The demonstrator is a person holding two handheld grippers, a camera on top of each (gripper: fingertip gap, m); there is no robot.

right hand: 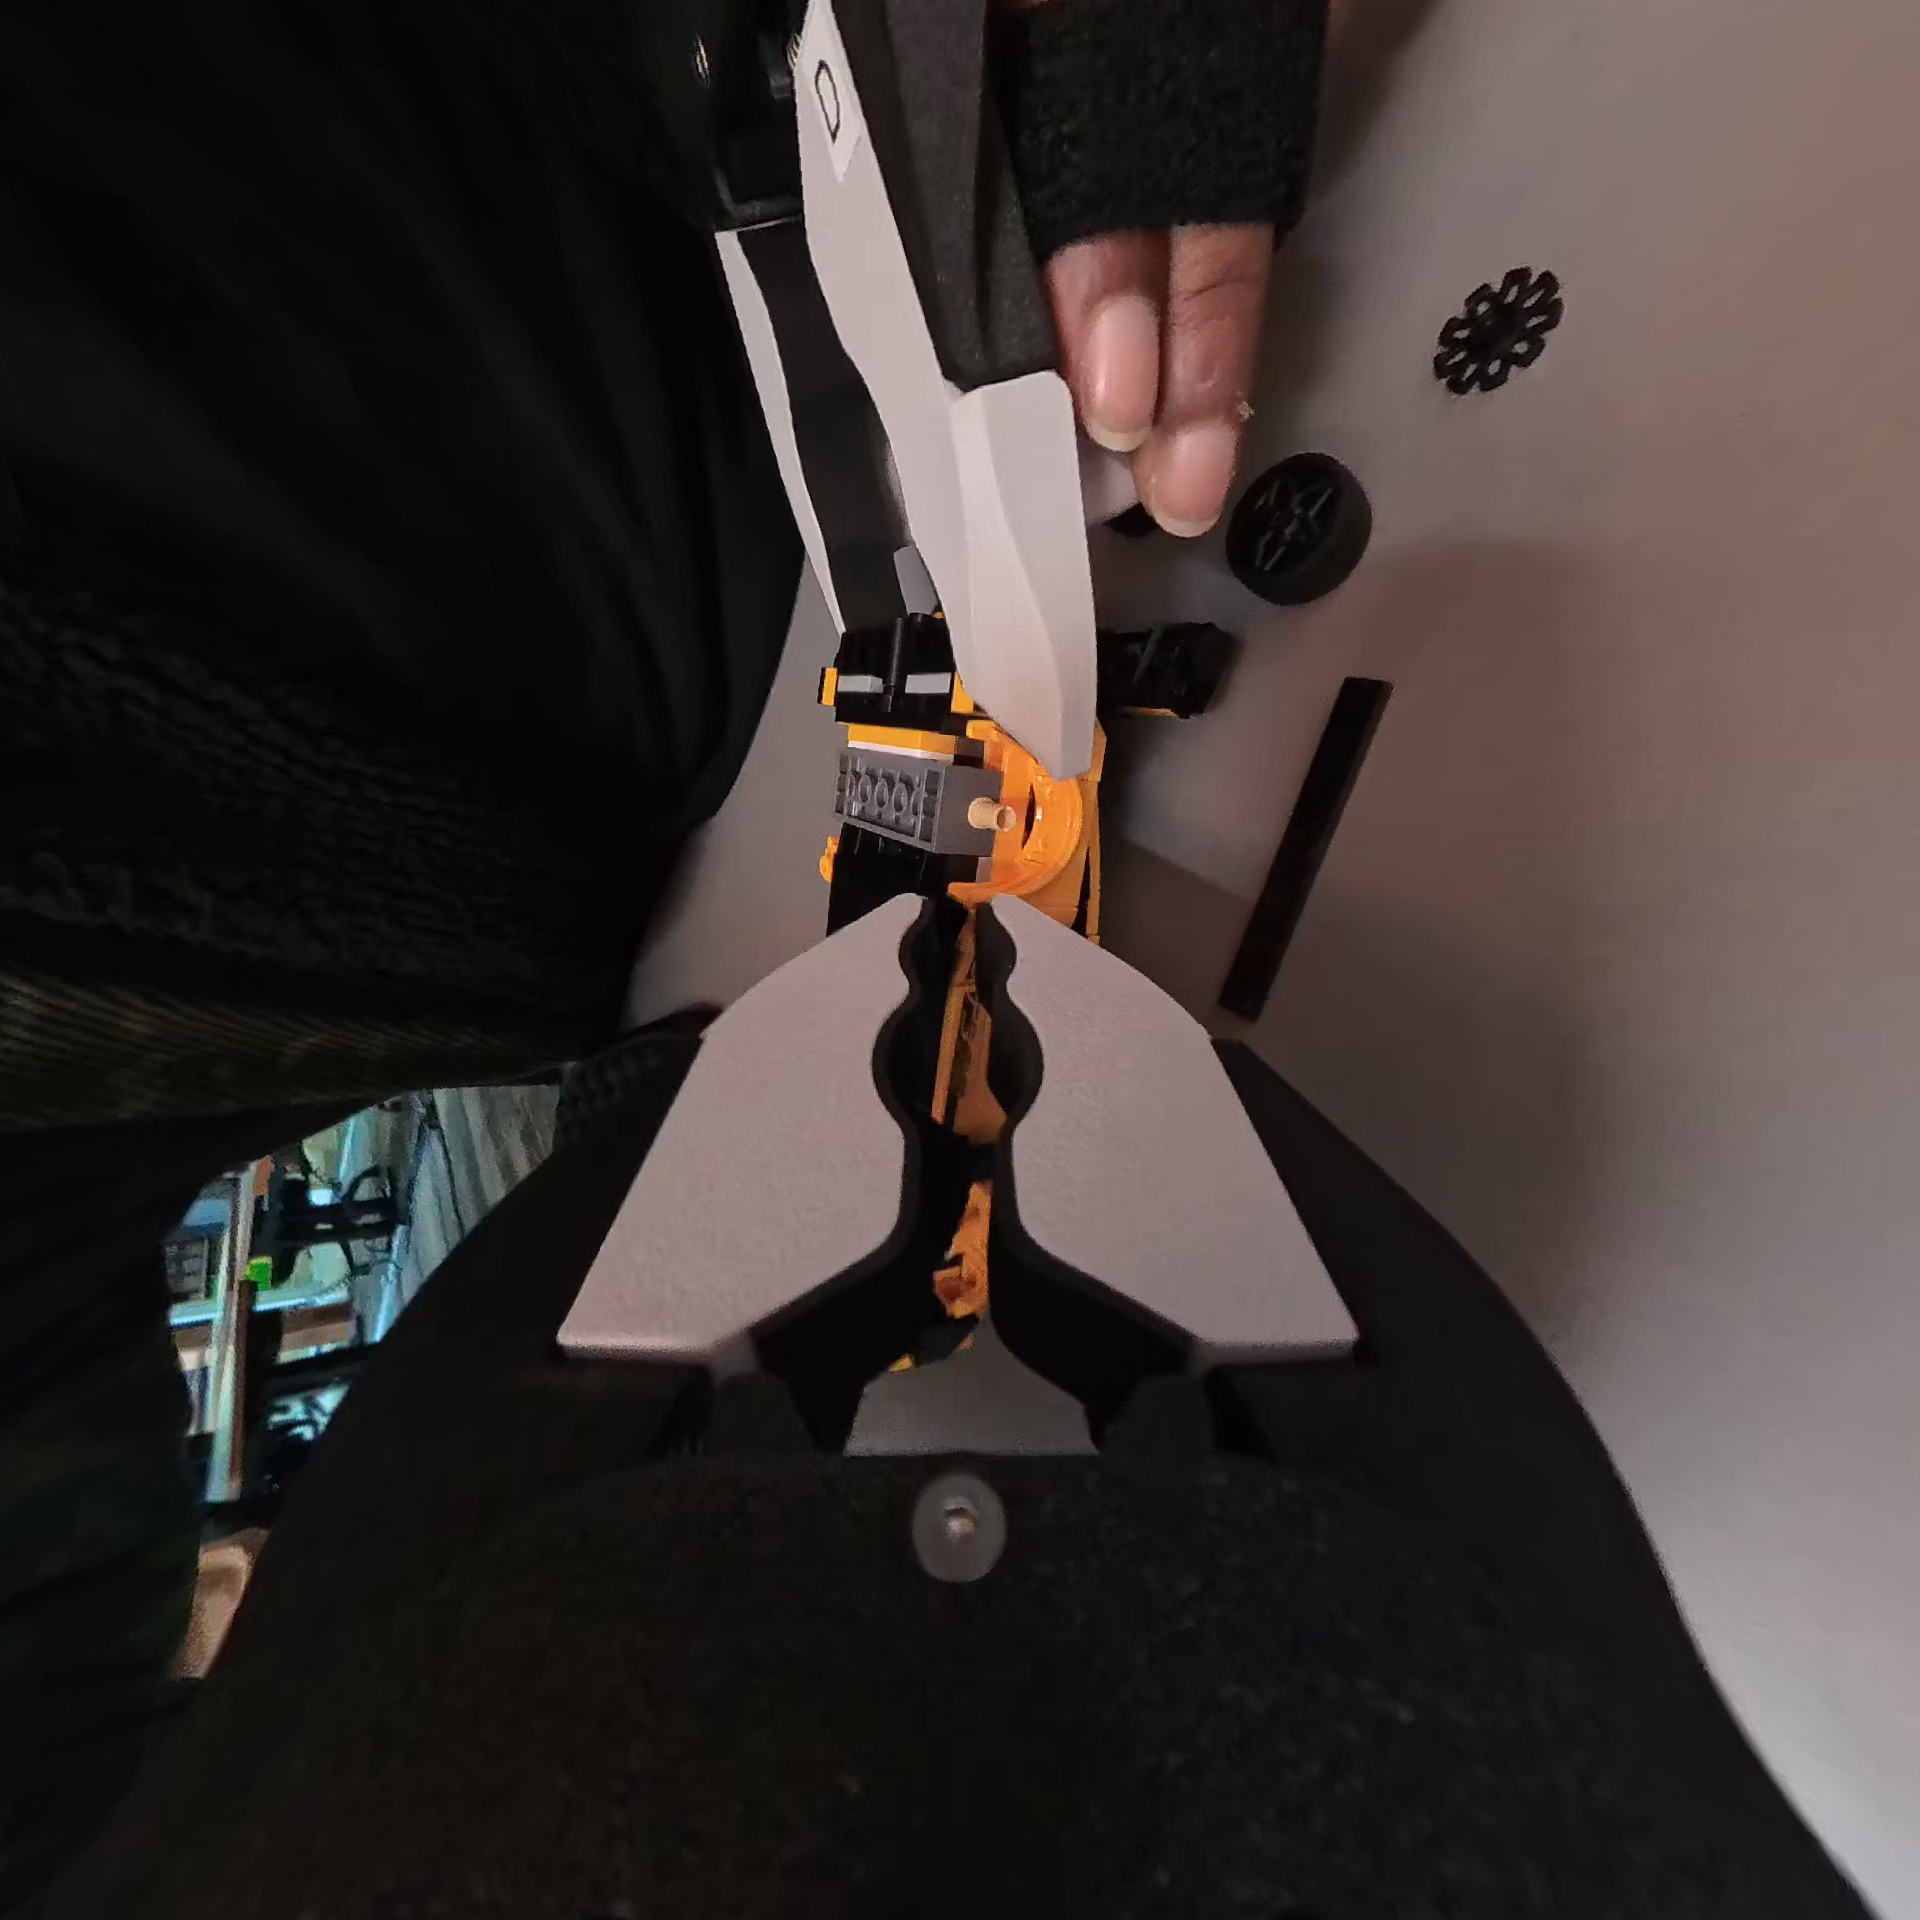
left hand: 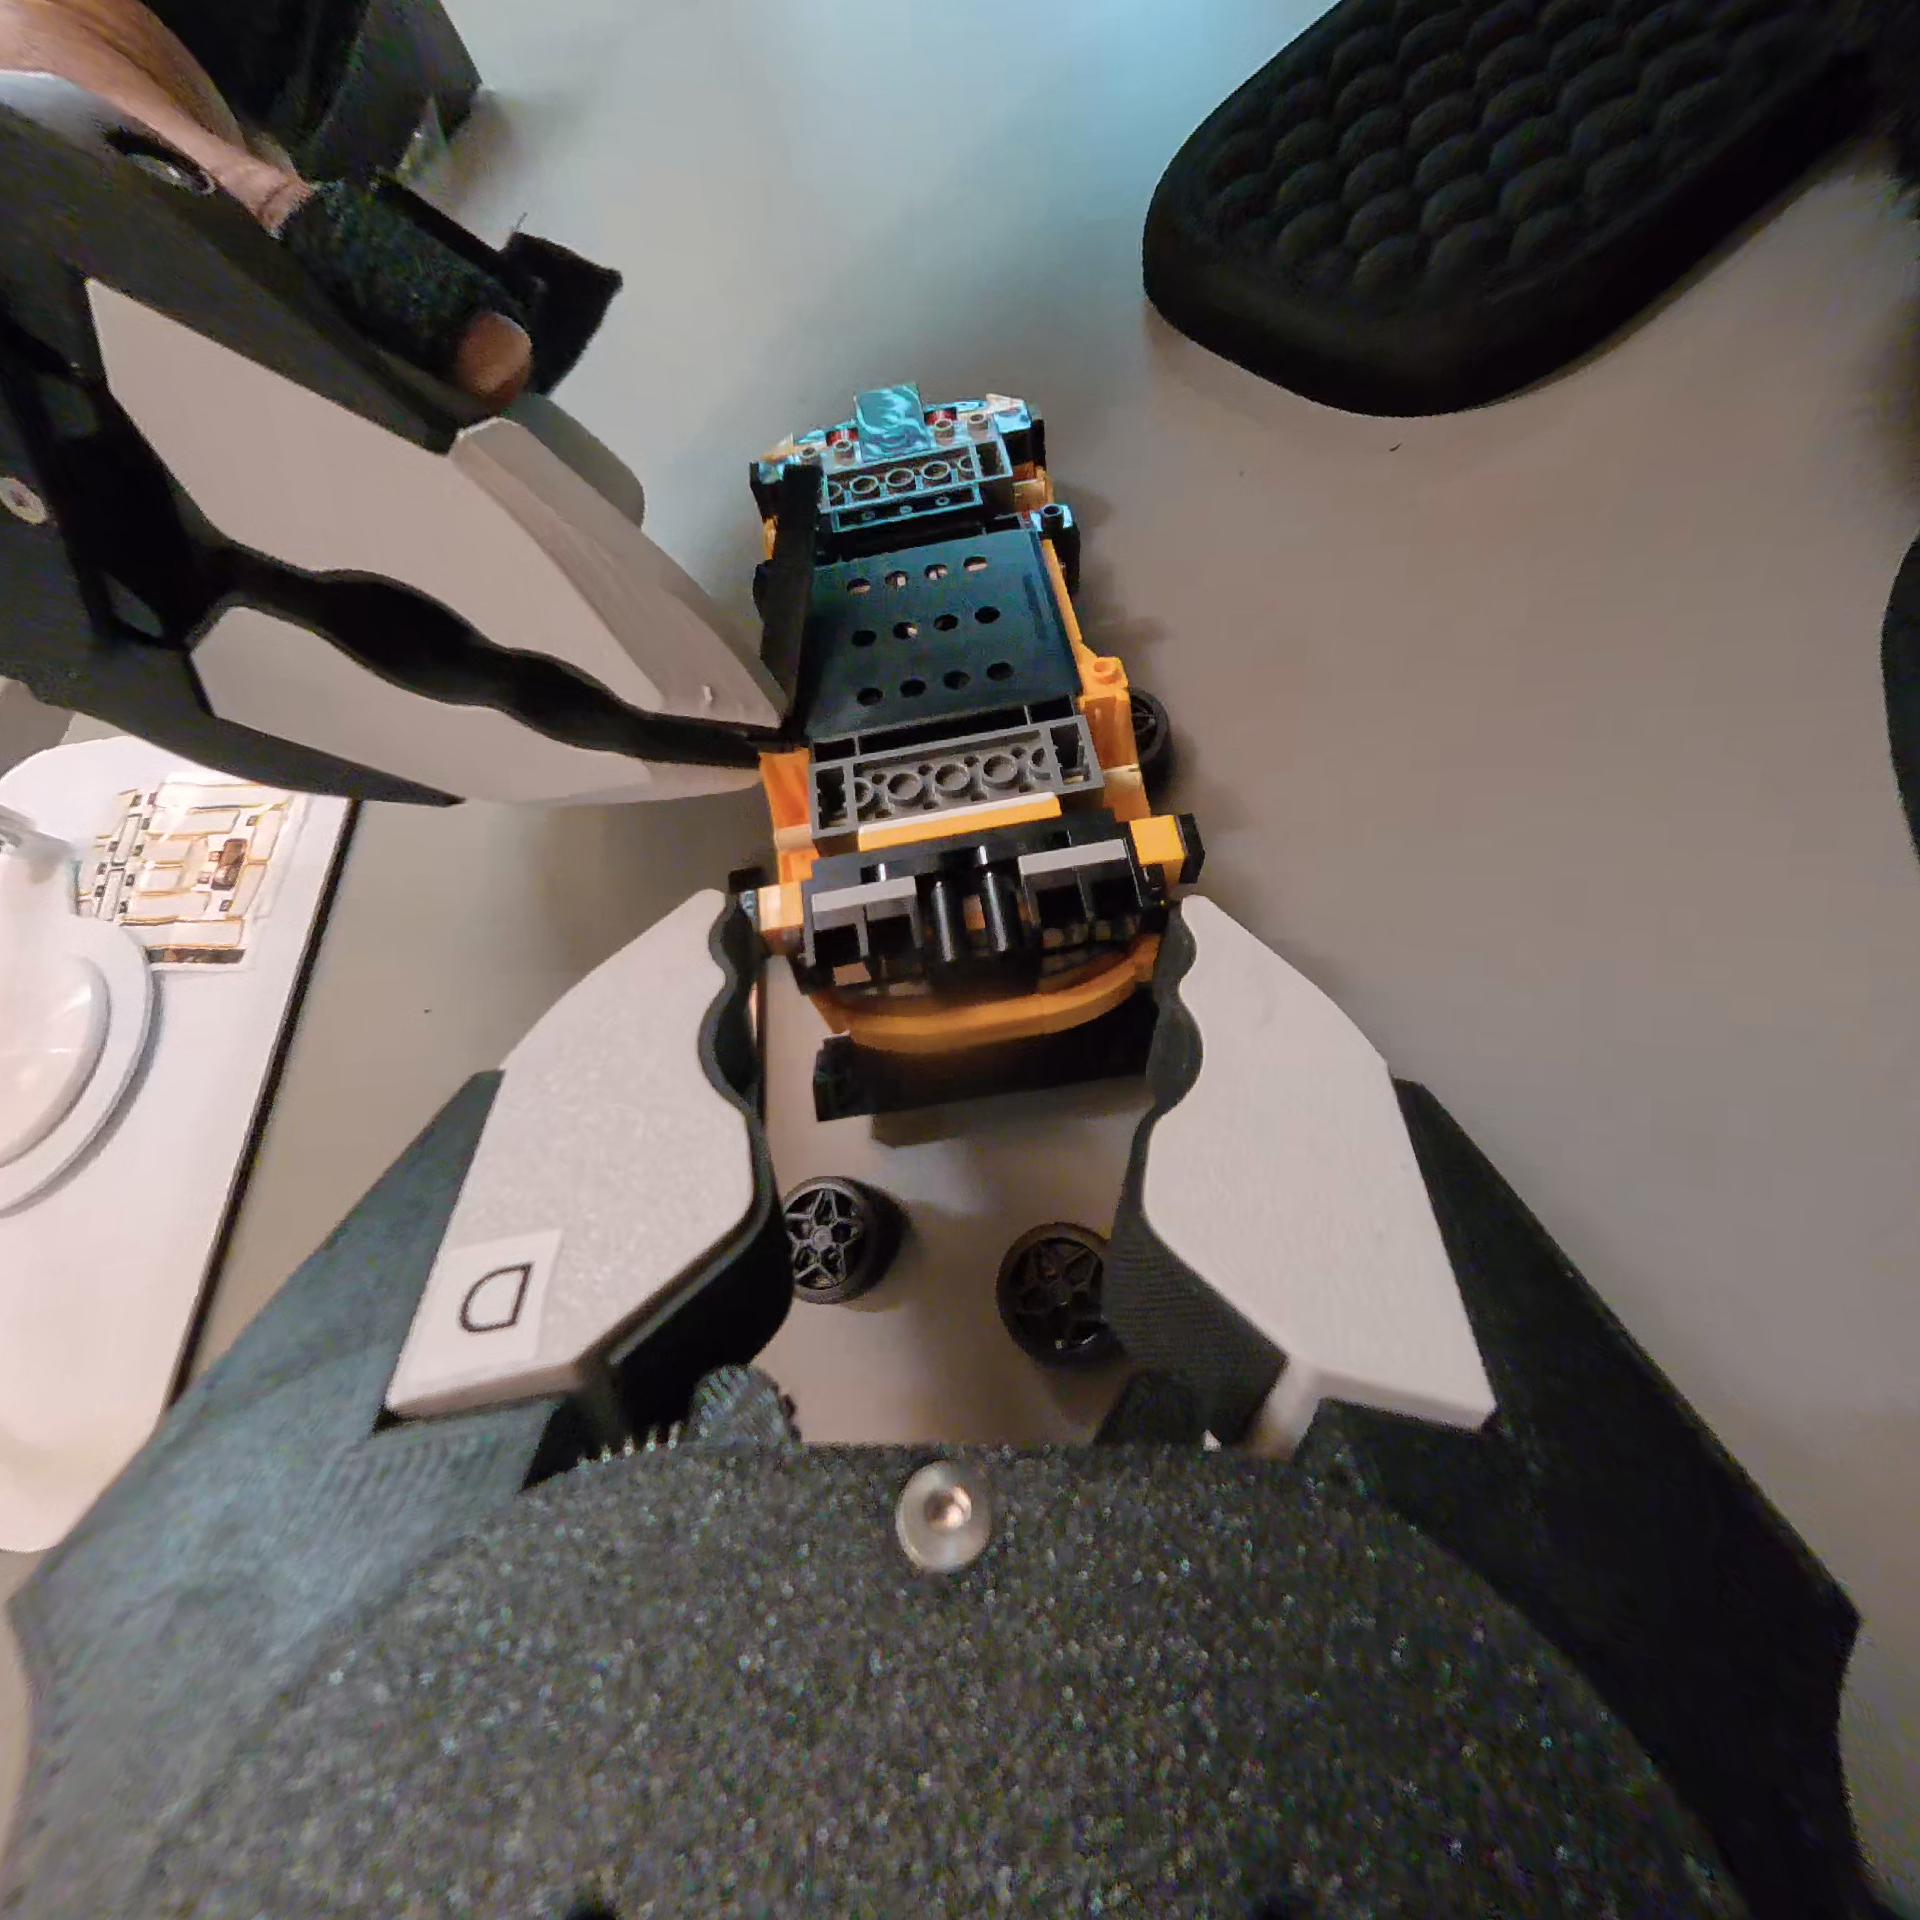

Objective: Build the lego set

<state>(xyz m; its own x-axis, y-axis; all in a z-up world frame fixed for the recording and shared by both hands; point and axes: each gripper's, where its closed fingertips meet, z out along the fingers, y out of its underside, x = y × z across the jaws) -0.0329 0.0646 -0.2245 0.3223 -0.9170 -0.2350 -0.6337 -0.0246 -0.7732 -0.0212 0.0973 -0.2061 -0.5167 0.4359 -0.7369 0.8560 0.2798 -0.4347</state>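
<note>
An orange and black lego car (left hand: 935, 665) is held with its black underside towards the left wrist camera. My left gripper (left hand: 956, 925) is shut on the car's near end, one finger on each side. My right gripper (left hand: 764, 727) comes in from the left and is shut on the car's side edge. In the right wrist view the right gripper (right hand: 961, 920) pinches the thin side of the car (right hand: 935, 810), and the left gripper (right hand: 935, 644) holds its far end from above. One wheel (left hand: 1153, 727) sits on the car. Two loose black wheels (left hand: 831, 1236) (left hand: 1060, 1288) lie on the table below.
A white sheet with a sticker page (left hand: 177, 862) lies at the left. A black textured pad (left hand: 1507, 187) lies at the far right. On the table beside the car are a loose wheel (right hand: 1299, 525), a long black plate (right hand: 1304, 847), a flower-shaped black piece (right hand: 1496, 327) and a small black piece (right hand: 1164, 665). Spacing between my two grippers at the tips: around 5 cm. Between my left fingertips and the loose wheel (right hand: 1299, 525) there is roughly 6 cm. Look for it in the left wrist view (left hand: 802, 1234) too.
</note>
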